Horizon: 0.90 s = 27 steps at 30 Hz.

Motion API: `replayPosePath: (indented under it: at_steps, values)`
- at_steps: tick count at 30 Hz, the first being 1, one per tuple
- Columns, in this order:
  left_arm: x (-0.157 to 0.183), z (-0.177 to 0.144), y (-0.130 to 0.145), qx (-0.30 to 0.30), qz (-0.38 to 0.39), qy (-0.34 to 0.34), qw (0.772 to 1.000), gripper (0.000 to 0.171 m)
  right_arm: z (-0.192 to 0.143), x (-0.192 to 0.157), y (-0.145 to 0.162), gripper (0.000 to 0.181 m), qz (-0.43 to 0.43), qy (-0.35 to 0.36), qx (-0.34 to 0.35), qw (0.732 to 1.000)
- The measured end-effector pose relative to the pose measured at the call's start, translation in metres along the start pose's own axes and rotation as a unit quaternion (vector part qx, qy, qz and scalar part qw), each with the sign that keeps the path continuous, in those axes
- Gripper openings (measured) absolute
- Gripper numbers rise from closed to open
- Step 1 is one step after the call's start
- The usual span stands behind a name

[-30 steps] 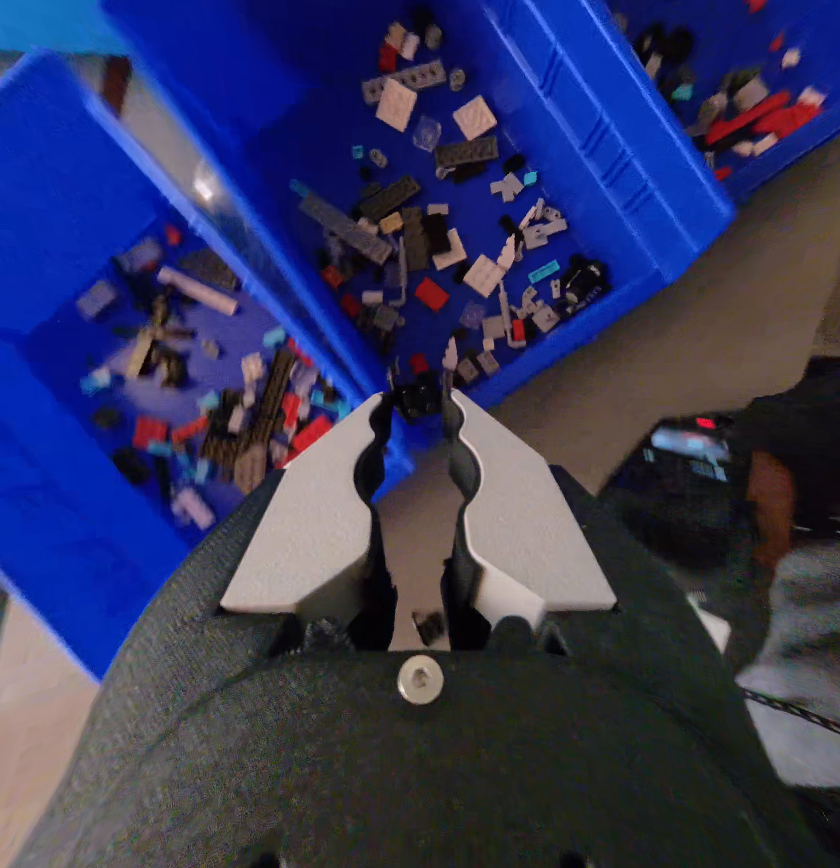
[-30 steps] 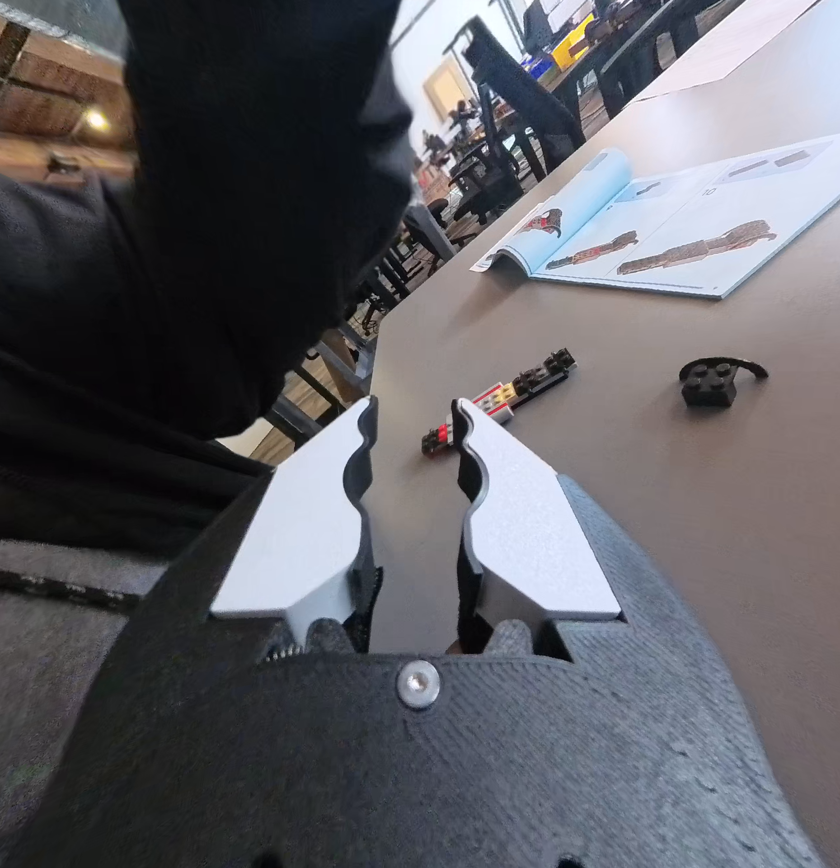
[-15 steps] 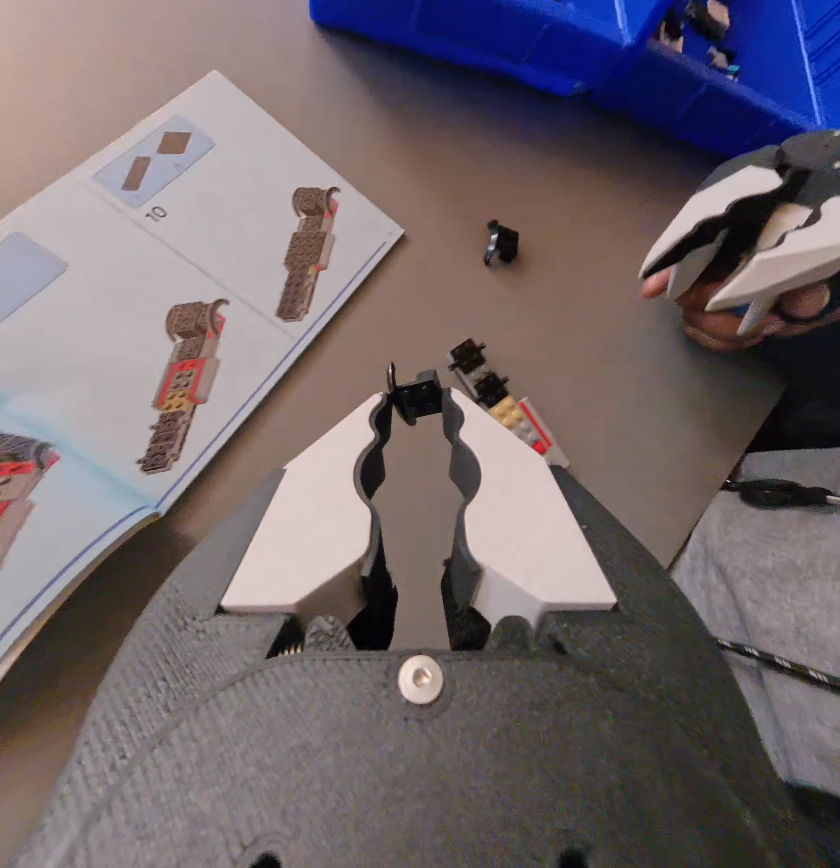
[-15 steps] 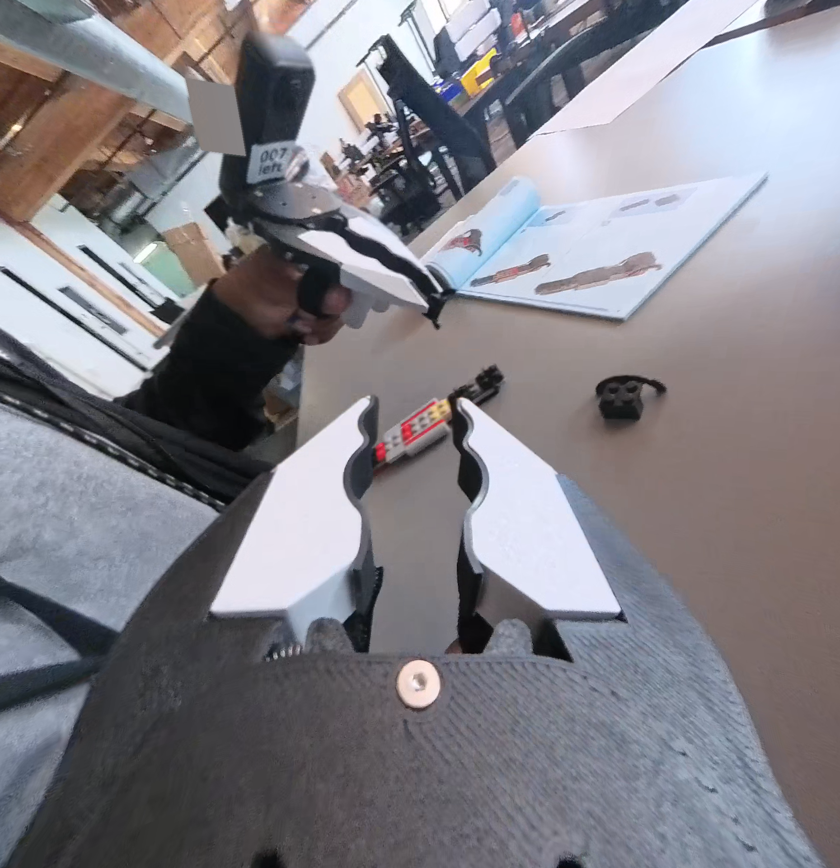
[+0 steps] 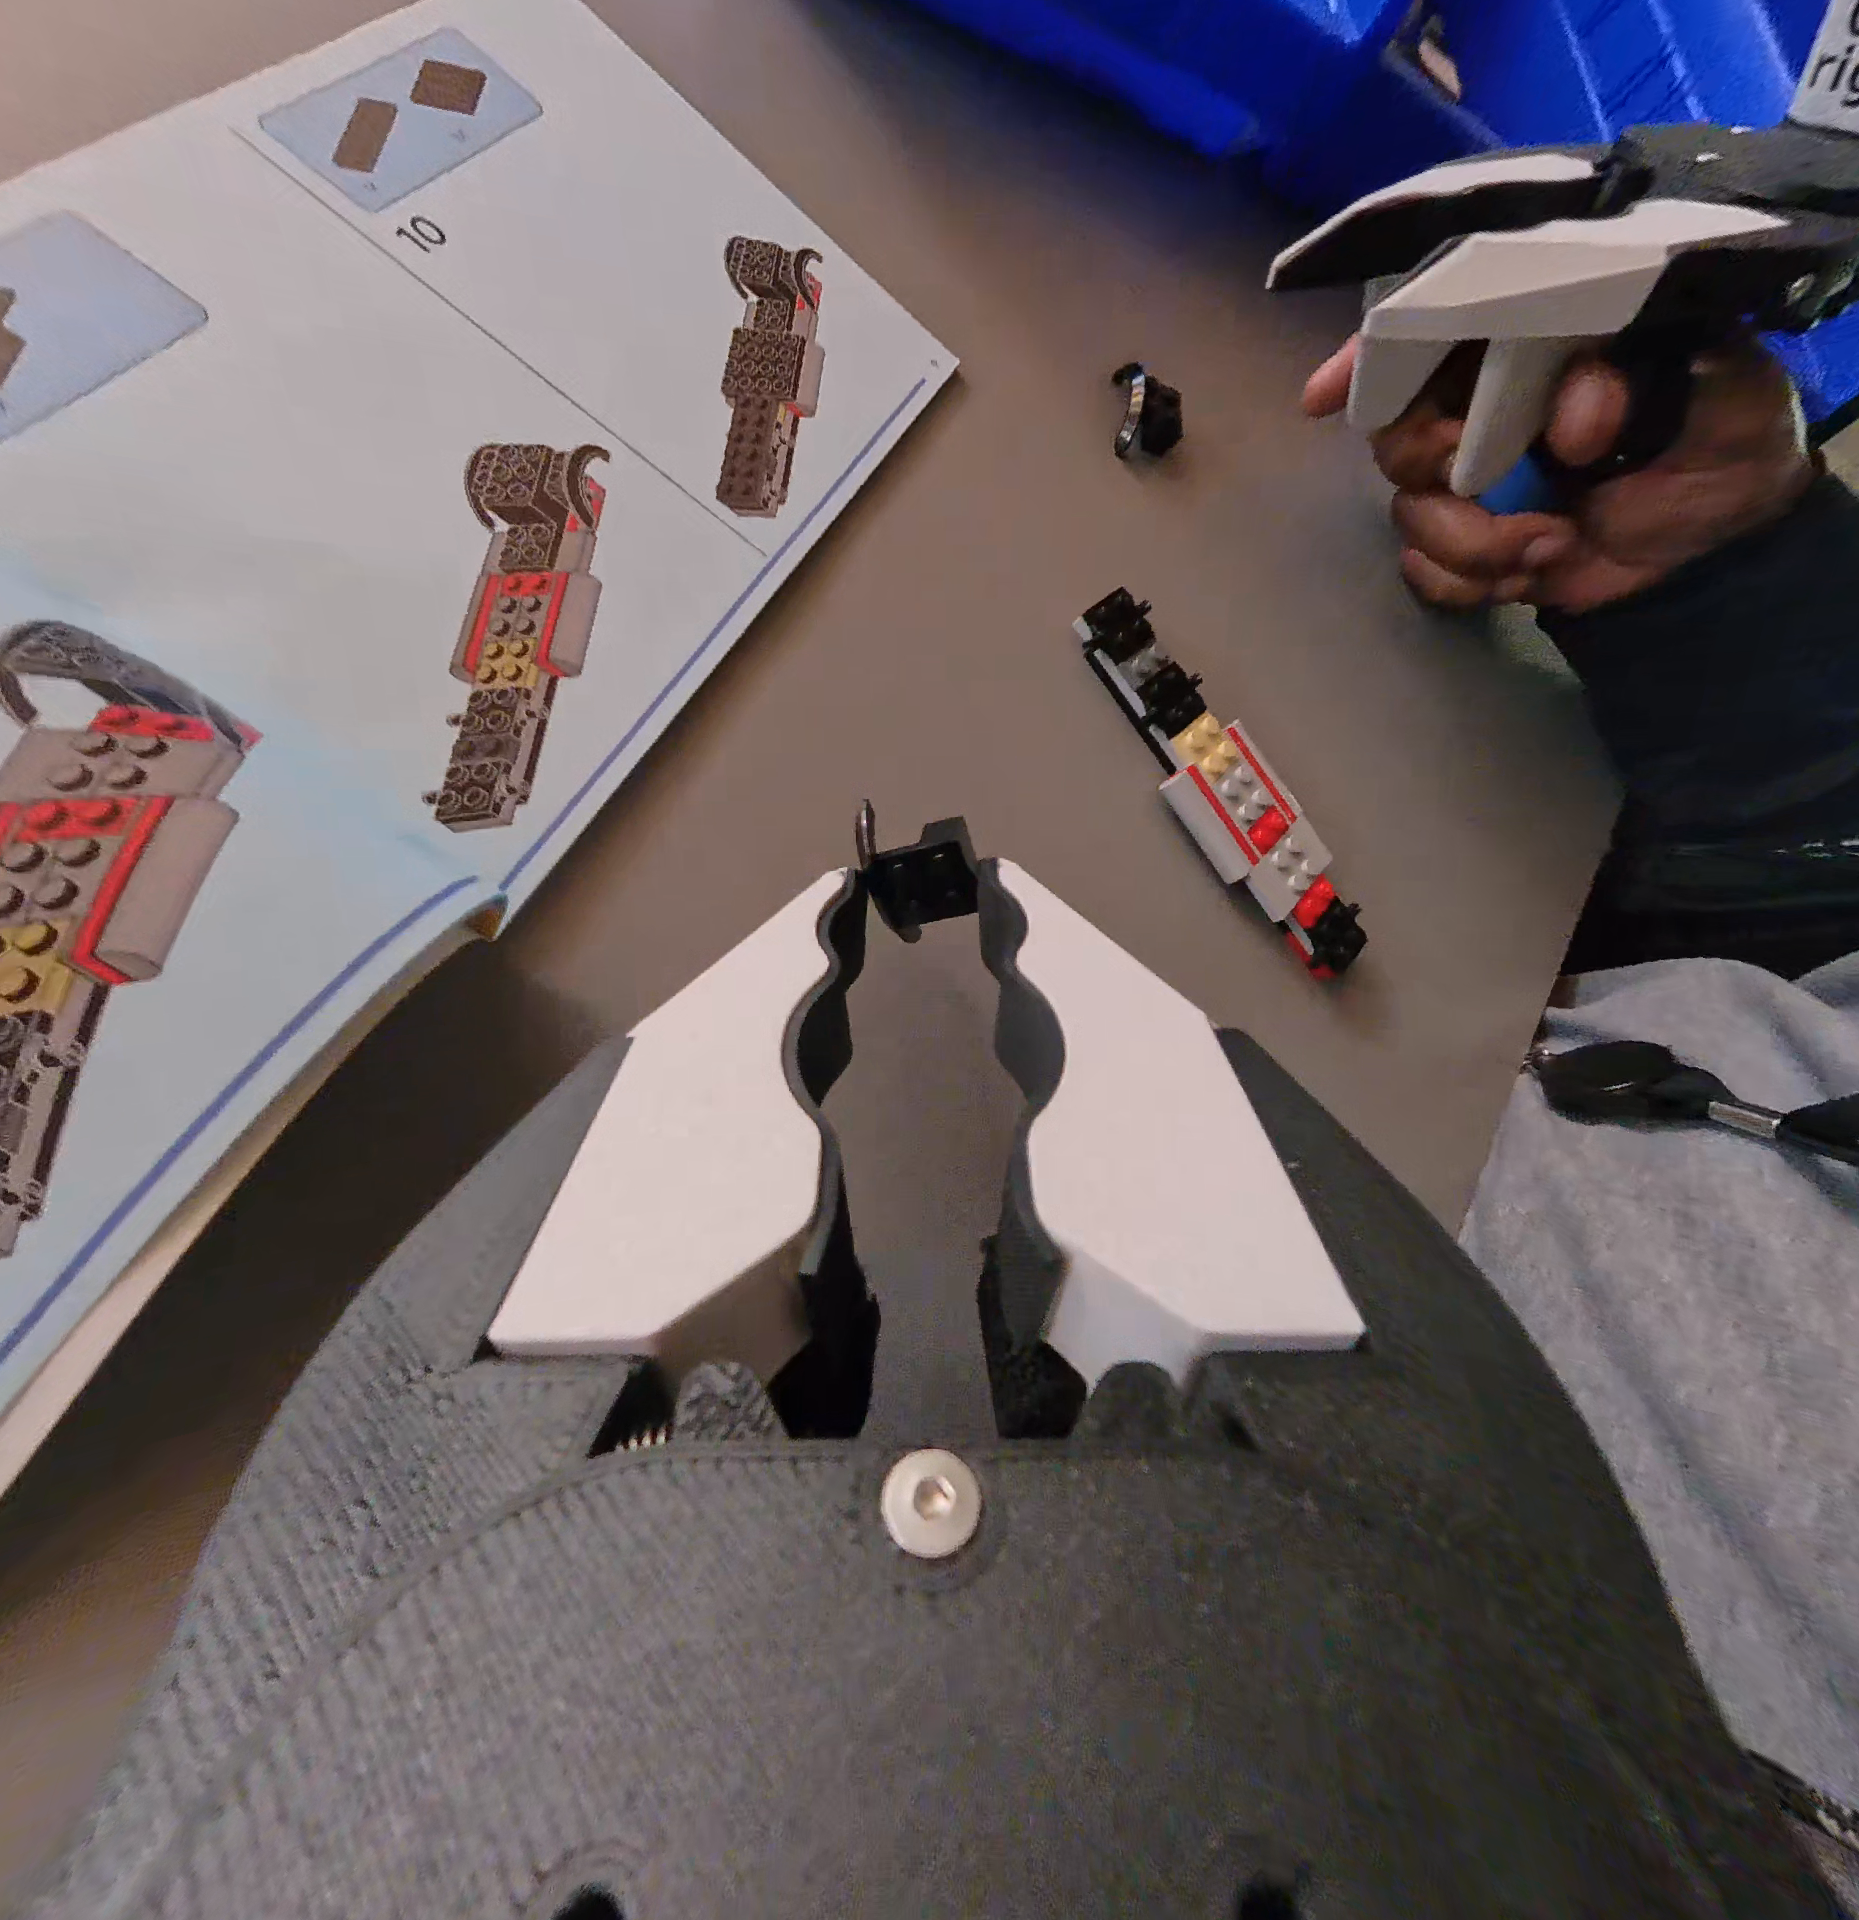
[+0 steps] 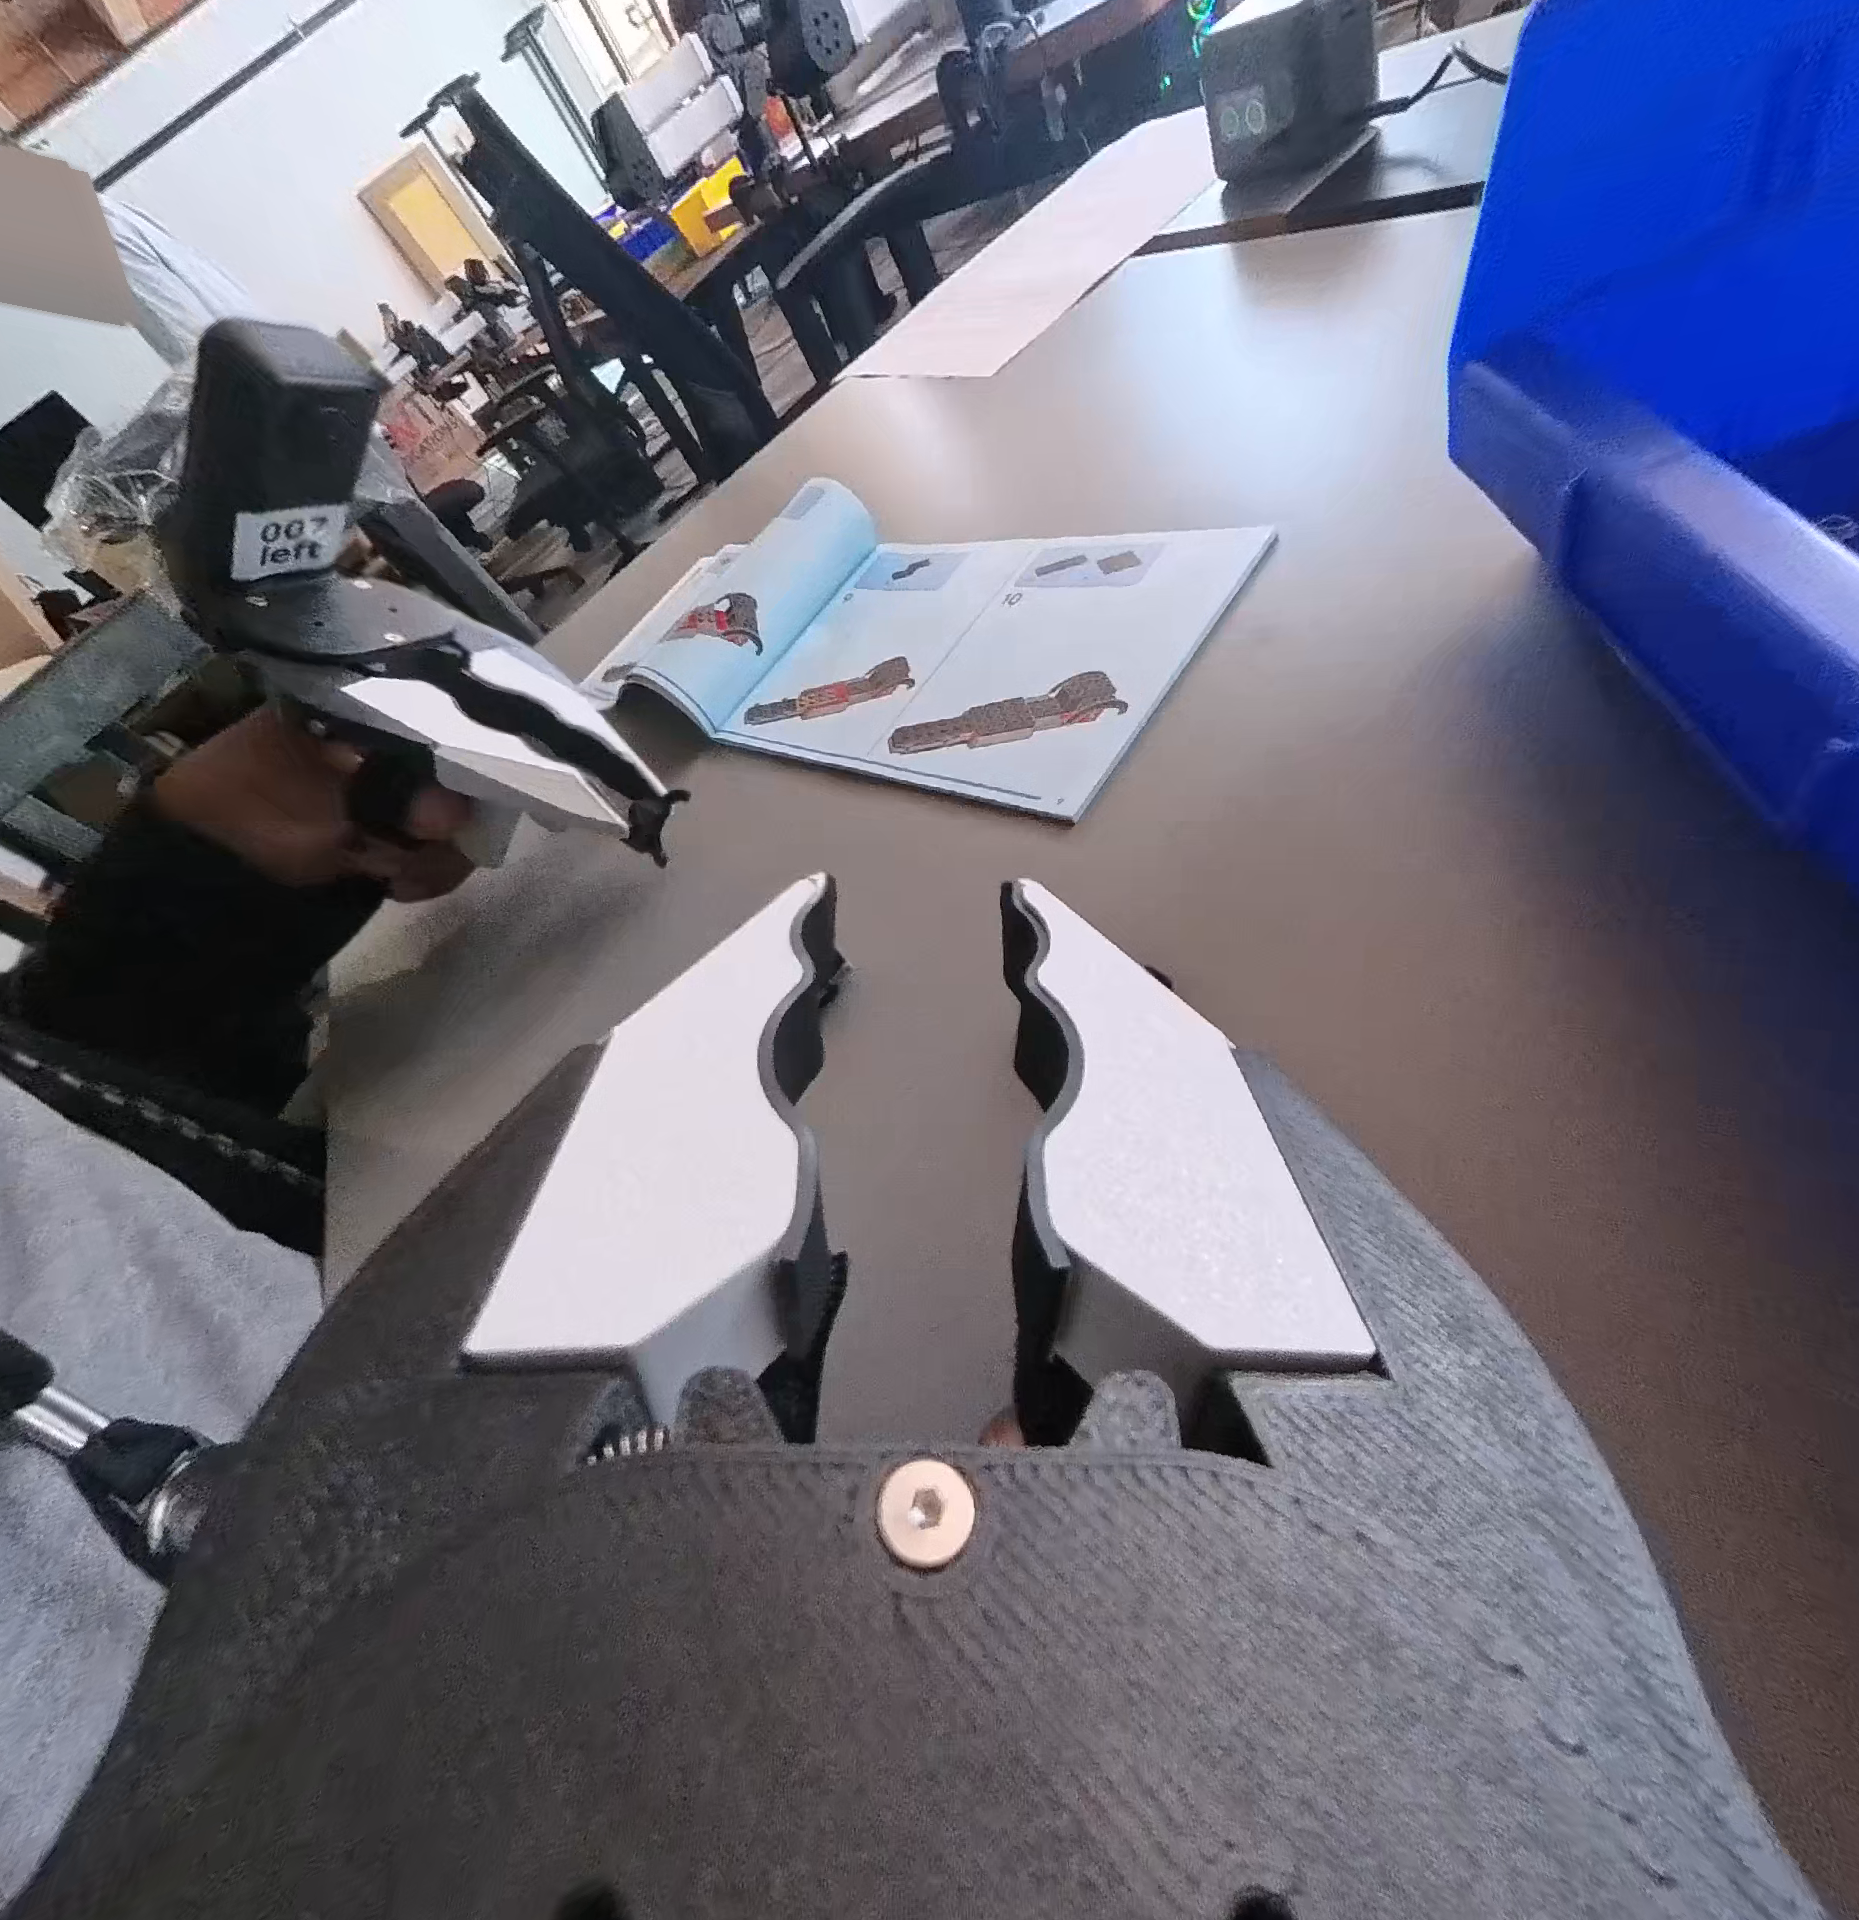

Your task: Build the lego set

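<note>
- The dark surface (image 5: 1008, 582) is carrying everything, and blue bins (image 6: 1683, 520) are sitting along its far edge, probably to keep loose pieces within reach.
- An open instruction booklet (image 5: 405, 499) is lying flat to the left of the work area, seemingly so its pictured steps can be checked against the build.
- The left tool (image 5: 920, 883) is hovering above the surface with its jaws narrowed onto a small black hooked piece (image 5: 920, 871), pinching it right at the tips; holding it that far out likely leaves its underside free for pressing onto studs.
- The right tool (image 6: 917, 894) is sitting low over the surface with its jaws parted and nothing between them, probably waiting to steady the build.
- The half-built long model (image 5: 1221, 790), black at both ends with tan, grey and red between, is lying on the surface just right of and beyond the left tool's tips, not touching them.
- A second black hooked piece (image 5: 1148, 410) is resting alone farther off, between the booklet's corner and the right tool.
</note>
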<state>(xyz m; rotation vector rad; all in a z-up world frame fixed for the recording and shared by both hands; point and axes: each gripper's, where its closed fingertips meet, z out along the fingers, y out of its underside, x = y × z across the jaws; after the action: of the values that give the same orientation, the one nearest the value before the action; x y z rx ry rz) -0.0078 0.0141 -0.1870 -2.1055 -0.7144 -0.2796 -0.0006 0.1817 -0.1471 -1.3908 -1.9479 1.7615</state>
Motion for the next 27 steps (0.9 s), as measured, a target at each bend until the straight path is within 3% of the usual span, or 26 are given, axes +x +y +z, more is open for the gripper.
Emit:
replayPosePath:
  at_steps: [5,11,18,27]
  values:
    - [-0.001,-0.002,-0.002,0.042,-0.014,0.023,0.999,0.022,0.006,0.003,0.003,0.034,0.009,-0.004,-0.019,1.000]
    - [0.002,-0.025,-0.013,0.121,-0.027,0.069,0.990,0.026,0.008,0.003,0.005,0.035,0.017,-0.007,-0.029,0.999]
    - [-0.006,-0.055,-0.011,0.170,-0.057,0.096,0.979,0.026,0.008,0.009,0.005,0.035,0.053,-0.014,-0.031,0.998]
    - [-0.004,-0.056,-0.011,0.168,-0.075,0.123,0.975,0.026,0.011,0.014,0.007,0.035,0.075,-0.011,-0.041,0.996]
